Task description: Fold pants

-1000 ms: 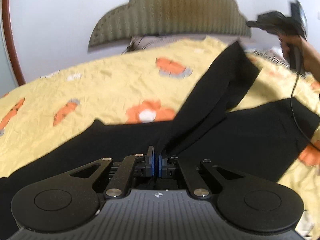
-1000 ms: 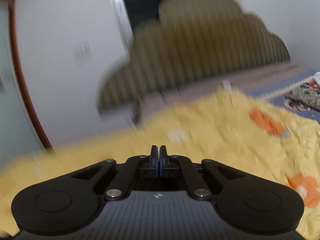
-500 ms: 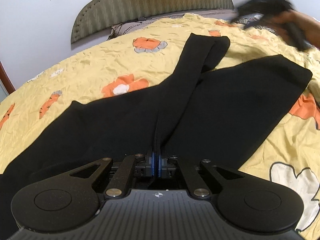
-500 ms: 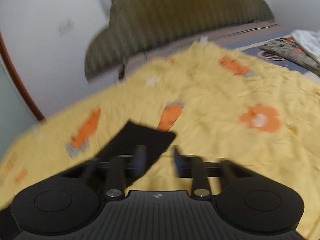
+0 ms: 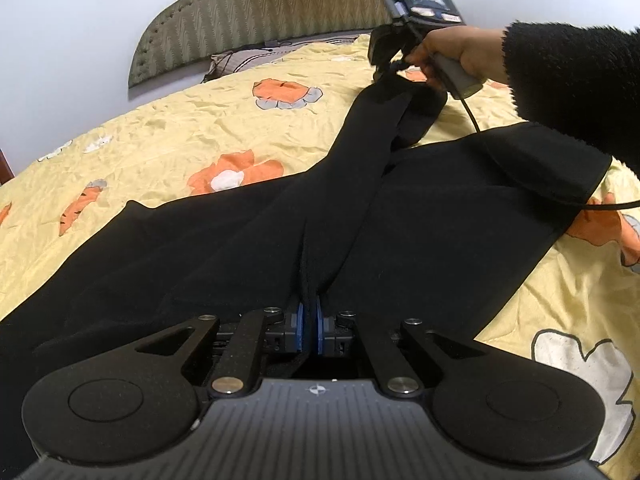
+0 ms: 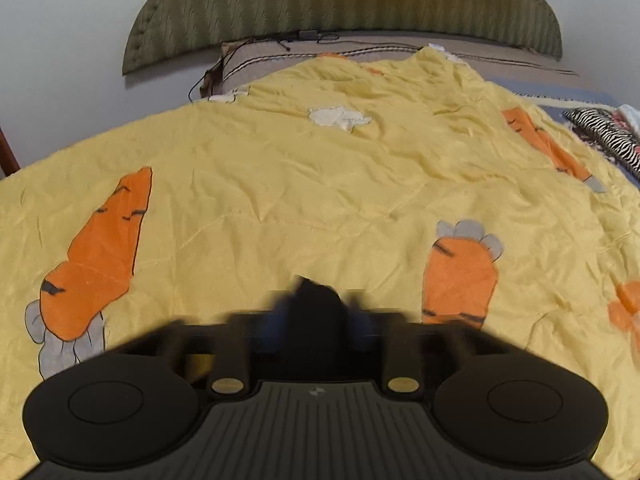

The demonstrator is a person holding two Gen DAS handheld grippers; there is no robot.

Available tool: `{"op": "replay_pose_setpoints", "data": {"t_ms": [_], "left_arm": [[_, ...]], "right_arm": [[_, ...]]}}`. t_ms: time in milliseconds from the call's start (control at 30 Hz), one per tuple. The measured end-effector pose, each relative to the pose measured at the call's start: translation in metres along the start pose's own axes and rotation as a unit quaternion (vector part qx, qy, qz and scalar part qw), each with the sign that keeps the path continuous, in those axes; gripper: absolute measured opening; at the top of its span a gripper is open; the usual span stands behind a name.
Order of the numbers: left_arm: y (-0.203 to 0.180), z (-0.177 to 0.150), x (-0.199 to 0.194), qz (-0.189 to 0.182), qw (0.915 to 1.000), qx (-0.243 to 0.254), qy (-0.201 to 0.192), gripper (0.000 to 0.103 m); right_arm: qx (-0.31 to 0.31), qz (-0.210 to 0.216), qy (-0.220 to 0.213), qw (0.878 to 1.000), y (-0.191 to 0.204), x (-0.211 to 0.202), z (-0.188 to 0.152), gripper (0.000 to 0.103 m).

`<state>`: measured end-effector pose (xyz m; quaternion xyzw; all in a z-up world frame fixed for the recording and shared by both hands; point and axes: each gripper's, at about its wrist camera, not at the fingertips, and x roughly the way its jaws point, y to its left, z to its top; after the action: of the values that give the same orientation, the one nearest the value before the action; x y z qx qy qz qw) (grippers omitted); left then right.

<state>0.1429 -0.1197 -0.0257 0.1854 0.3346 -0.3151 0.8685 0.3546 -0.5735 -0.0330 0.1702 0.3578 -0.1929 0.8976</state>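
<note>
Black pants (image 5: 440,220) lie spread on a yellow bedspread (image 5: 180,140), one leg doubled into a narrow strip running away from me. My left gripper (image 5: 309,312) has black cloth pinched between its blue pads at the near end of that strip, and its jaws are opening. At the strip's far end a person's hand (image 5: 452,52) holds my right gripper (image 5: 386,74) down on the leg's hem. In the right wrist view the right gripper (image 6: 316,304) is blurred, shut on a small tuft of black cloth (image 6: 314,290).
A green padded headboard (image 5: 280,12) and white wall stand behind the bed. The right gripper's cable (image 5: 520,184) trails over the pants. A dark fuzzy sleeve (image 5: 568,80) fills the upper right. Zebra-striped fabric (image 6: 604,136) lies at the bed's right side.
The right gripper swung down to the far end of the doubled leg; its jaws, open half a second ago, have closed on black cloth. The raised leg now lies on the bed.
</note>
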Motion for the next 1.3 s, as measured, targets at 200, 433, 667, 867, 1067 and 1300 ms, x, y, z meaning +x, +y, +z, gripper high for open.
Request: {"op": "replay_pose_setpoints", "data": {"t_ms": [200,433,667,867,1067,1300], "left_arm": [[0.006,0.007,-0.005,0.003,0.9995,-0.031,-0.01,0.004],[-0.009,0.002,-0.024,-0.005,0.9997,0.014,-0.017,0.004],[-0.018,-0.012,-0.022,-0.01,0.9989,0.046,0.005,0.004],[-0.022,-0.011,-0.02,0.004,0.9985,0.054,0.009,0.007],[-0.02,-0.011,-0.019,0.01,0.999,0.043,0.006,0.009],[-0.018,-0.011,-0.021,0.014,0.9992,0.037,0.001,0.008]], "right_arm": [[0.076,0.088,-0.122,0.986,-0.043,-0.074,0.01,0.008],[0.231,0.18,-0.206,0.934,-0.152,-0.189,-0.063,0.009],[0.27,0.055,-0.088,0.957,-0.217,-0.231,-0.189,0.013],[0.365,0.108,-0.104,0.919,-0.225,-0.247,-0.234,0.058],[0.377,0.117,-0.089,0.915,-0.219,-0.234,-0.225,0.064],[0.317,0.042,-0.082,0.944,-0.214,-0.233,-0.217,0.008]]}}
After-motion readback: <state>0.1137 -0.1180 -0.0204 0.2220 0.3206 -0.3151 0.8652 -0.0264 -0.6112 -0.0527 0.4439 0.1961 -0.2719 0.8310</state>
